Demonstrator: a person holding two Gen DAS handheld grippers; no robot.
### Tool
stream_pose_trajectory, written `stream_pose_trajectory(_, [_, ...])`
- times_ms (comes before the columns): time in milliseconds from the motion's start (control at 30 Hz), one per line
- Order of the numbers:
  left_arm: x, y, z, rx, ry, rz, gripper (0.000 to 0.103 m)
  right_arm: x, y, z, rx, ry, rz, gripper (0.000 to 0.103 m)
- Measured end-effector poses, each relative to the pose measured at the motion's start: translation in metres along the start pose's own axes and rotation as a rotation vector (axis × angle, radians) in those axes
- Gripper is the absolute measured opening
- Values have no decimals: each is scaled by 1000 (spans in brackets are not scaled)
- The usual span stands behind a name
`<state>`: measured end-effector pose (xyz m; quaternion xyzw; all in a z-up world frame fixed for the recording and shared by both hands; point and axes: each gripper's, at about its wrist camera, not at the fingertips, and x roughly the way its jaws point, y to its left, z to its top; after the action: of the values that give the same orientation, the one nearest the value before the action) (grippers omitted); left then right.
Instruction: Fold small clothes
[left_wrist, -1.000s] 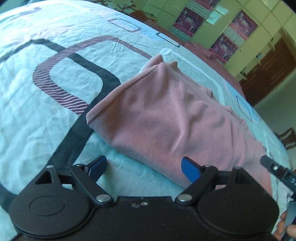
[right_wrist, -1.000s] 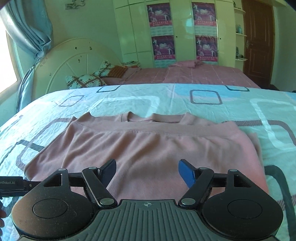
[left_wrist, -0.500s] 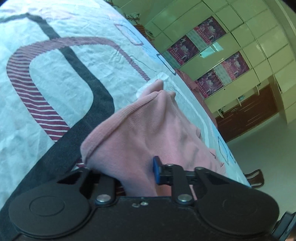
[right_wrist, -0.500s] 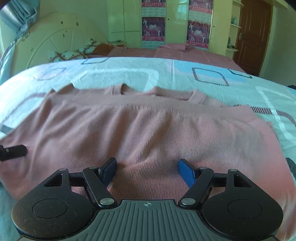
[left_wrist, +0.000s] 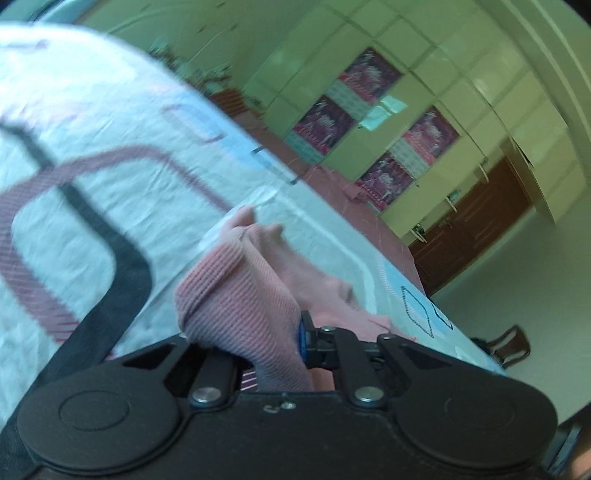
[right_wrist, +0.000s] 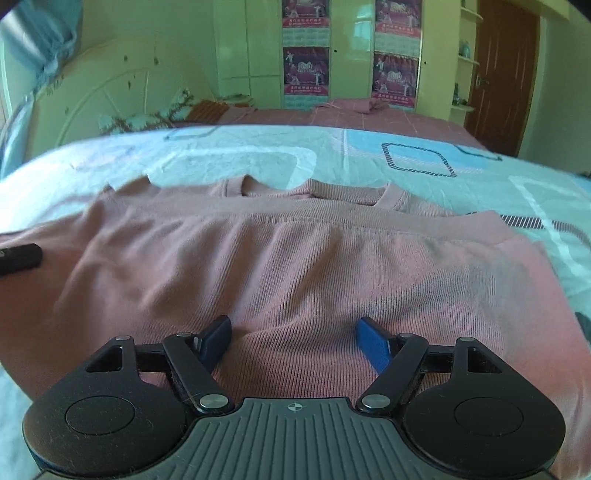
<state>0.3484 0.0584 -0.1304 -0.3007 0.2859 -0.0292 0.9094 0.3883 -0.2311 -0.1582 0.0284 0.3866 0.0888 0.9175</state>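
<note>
A second ago my left claw (left_wrist: 258, 343) hung wide apart just off the near left corner of the pink top (right_wrist: 295, 266); since then I have pinched that corner between my fingers and raised the bunched cloth off the bedspread (left_wrist: 92, 192), tipping my view toward the far side of the bed. My right claw (right_wrist: 293, 339) has slid forward over the near edge of the top, so the cloth now fills most of its view, though its fingers remain spread as before.
</note>
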Motion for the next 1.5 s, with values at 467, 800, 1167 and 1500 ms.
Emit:
stream_pose_trajectory(467, [42, -209, -99, 569, 108, -313, 10, -92, -167, -1, 303, -83, -49, 75])
stream_pose_trajectory(800, [45, -224, -194, 893, 296, -300, 51, -123, -232, -7, 459, -73, 48, 75])
stream_pose_trajectory(1167, [3, -173, -126, 660, 170, -184, 56, -67, -204, 19, 485, 92, 287, 74])
stream_pose_trajectory(1500, [35, -145, -92, 527, 168, -56, 56, -47, -191, 17, 409, 86, 230, 15])
